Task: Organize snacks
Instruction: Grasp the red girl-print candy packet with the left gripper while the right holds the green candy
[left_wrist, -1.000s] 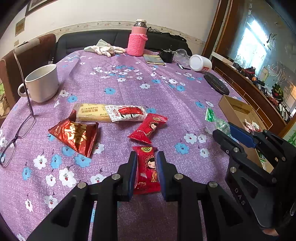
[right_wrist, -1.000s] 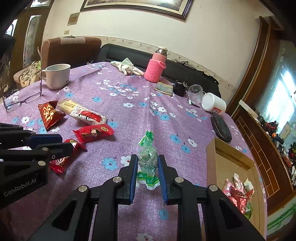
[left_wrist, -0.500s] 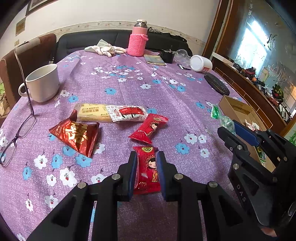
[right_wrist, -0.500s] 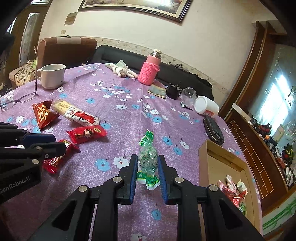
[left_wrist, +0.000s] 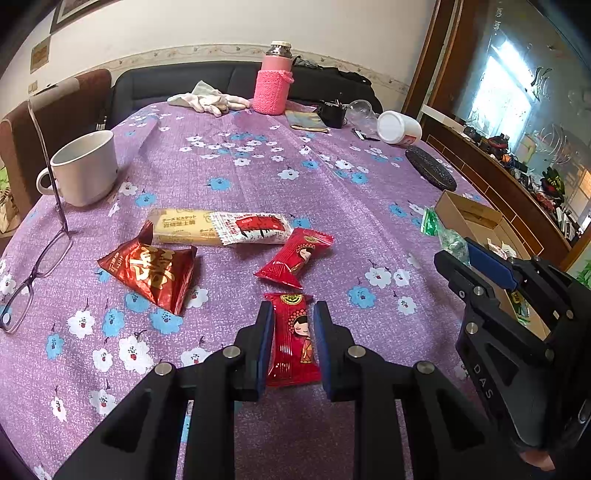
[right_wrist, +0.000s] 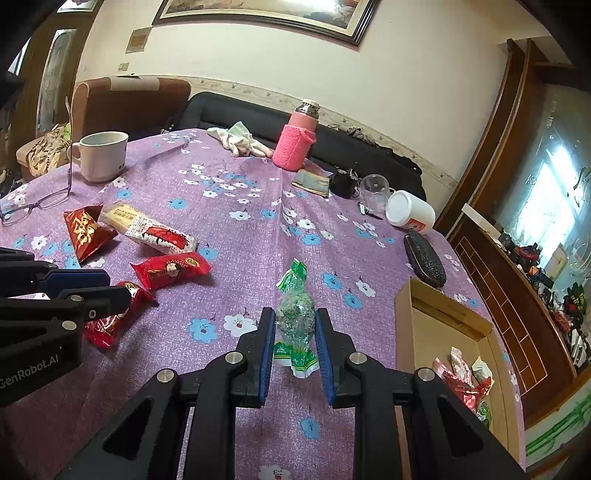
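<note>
My left gripper (left_wrist: 293, 345) is shut on a red doll-print snack packet (left_wrist: 293, 341), low over the purple tablecloth; it also shows in the right wrist view (right_wrist: 110, 317). My right gripper (right_wrist: 294, 345) is shut on a green candy packet (right_wrist: 295, 321) and holds it above the cloth; that packet also shows in the left wrist view (left_wrist: 448, 238). A cardboard box (right_wrist: 436, 325) with several snacks inside sits at the right table edge. On the cloth lie a second red doll packet (left_wrist: 295, 256), a red foil bag (left_wrist: 151, 269) and a long biscuit pack (left_wrist: 218, 227).
A white mug (left_wrist: 86, 168) and glasses (left_wrist: 33, 273) are at the left. A pink bottle (left_wrist: 273, 83), white gloves (left_wrist: 208, 101), a clear cup (right_wrist: 375, 186), a white jar (left_wrist: 399, 127) and a black case (left_wrist: 430, 173) stand at the far side.
My right gripper has carried the green packet up and to the right, closer to the cardboard box. My left gripper has stayed on the red packet.
</note>
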